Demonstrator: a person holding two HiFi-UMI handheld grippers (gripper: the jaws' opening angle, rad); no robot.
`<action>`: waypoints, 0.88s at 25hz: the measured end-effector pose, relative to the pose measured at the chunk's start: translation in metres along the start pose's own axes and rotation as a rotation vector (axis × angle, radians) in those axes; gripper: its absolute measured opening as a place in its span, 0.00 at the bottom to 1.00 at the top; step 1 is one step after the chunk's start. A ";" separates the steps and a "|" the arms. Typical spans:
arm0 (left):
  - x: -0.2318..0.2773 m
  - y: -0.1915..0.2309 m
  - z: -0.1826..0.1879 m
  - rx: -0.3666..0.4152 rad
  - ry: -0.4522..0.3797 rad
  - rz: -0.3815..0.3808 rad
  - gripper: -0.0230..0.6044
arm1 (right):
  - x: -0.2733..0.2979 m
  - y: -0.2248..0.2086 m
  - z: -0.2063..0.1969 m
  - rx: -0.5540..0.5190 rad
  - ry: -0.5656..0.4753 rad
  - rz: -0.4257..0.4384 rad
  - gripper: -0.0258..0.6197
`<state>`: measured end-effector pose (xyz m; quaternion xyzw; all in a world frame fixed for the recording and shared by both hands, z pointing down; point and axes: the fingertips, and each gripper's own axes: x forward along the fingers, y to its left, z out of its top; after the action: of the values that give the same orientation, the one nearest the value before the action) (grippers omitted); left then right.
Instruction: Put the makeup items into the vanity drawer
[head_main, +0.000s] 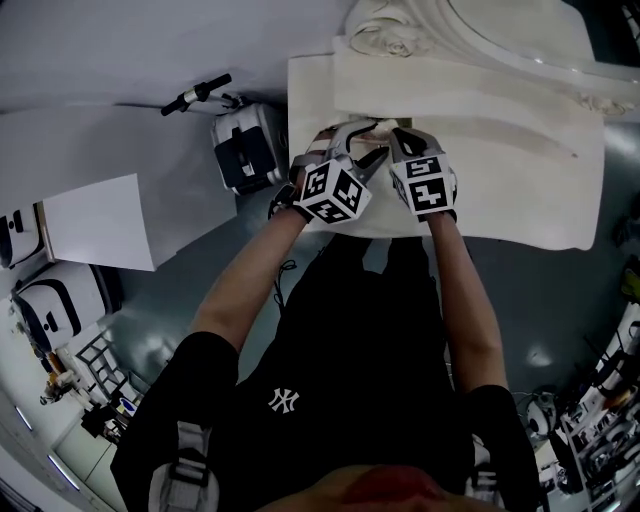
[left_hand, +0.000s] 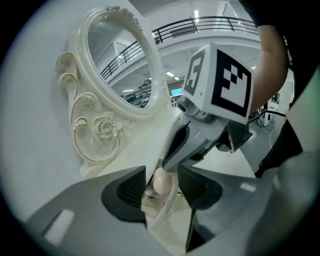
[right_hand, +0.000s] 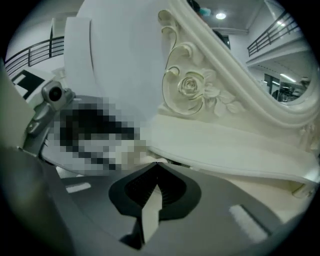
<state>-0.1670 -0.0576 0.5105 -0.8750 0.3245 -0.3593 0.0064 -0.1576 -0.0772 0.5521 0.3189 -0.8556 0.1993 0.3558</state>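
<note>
A small pale egg-shaped makeup sponge (left_hand: 159, 181) sits in a clear holder between the jaws of my left gripper (left_hand: 161, 189), which is shut on it. My right gripper (left_hand: 168, 167) comes in from the right, and its tips touch the top of the sponge. In the right gripper view, the right gripper (right_hand: 156, 165) is shut with nothing visible between its tips. In the head view, both grippers meet at the front left of the white vanity table (head_main: 500, 150): the left gripper (head_main: 366, 137) and the right gripper (head_main: 398, 137). No drawer shows in any view.
An ornate white mirror (head_main: 520, 40) with a carved rose (left_hand: 105, 129) stands at the back of the vanity. On the floor to the left are a white case (head_main: 245, 145), a scooter handle (head_main: 196, 95) and a white sheet (head_main: 95, 220). Cluttered racks stand at both lower corners.
</note>
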 end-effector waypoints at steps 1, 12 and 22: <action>-0.001 0.001 0.000 -0.007 0.000 0.005 0.36 | 0.005 0.001 -0.003 -0.015 0.033 0.004 0.08; -0.008 0.007 -0.003 -0.078 -0.021 0.031 0.33 | -0.007 -0.002 0.002 0.059 -0.038 0.004 0.08; -0.021 0.014 0.028 -0.310 -0.120 0.074 0.18 | -0.060 -0.008 0.030 0.170 -0.230 -0.016 0.08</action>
<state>-0.1678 -0.0631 0.4733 -0.8727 0.4071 -0.2515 -0.0963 -0.1337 -0.0760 0.4892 0.3755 -0.8682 0.2302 0.2286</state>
